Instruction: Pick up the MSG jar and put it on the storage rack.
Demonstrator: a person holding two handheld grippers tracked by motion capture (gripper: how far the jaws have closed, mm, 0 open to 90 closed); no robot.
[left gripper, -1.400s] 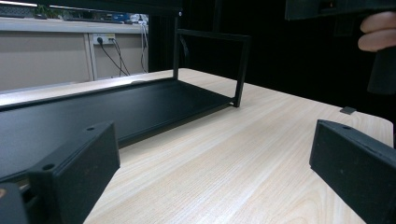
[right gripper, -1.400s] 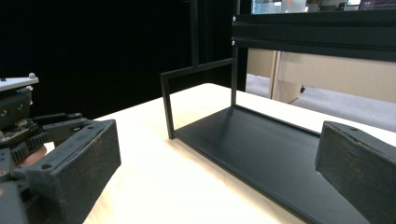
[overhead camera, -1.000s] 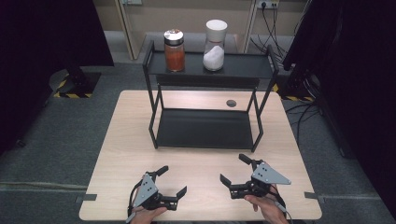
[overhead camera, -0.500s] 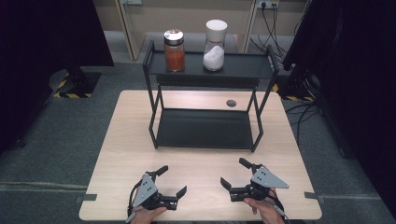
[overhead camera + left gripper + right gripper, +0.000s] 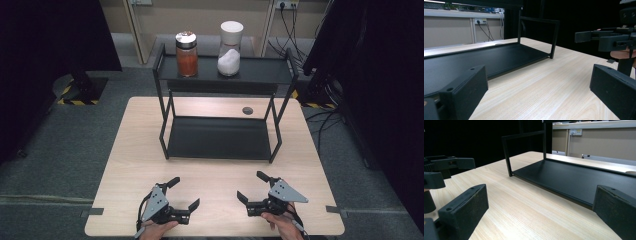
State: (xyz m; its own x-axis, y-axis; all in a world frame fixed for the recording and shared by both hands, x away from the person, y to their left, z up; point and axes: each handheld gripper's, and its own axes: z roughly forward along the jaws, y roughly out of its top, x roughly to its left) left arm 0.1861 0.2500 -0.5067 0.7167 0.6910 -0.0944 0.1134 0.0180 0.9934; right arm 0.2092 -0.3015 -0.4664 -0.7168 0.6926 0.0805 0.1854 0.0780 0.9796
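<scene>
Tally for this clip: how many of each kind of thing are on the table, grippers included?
Jars on the rack's top shelf: 2, the red-filled jar and the white-filled jar
Black two-shelf rack: 1
Grippers, both open near the table's front edge: 2, the left gripper and the right gripper
Total: 5

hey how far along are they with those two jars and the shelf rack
Nothing looks moved yet: the red-filled jar and white-filled jar stand on the rack's top shelf. In hand: nothing; left gripper and right gripper rest open at the table's near edge. Any handling of the jars remains.
</scene>
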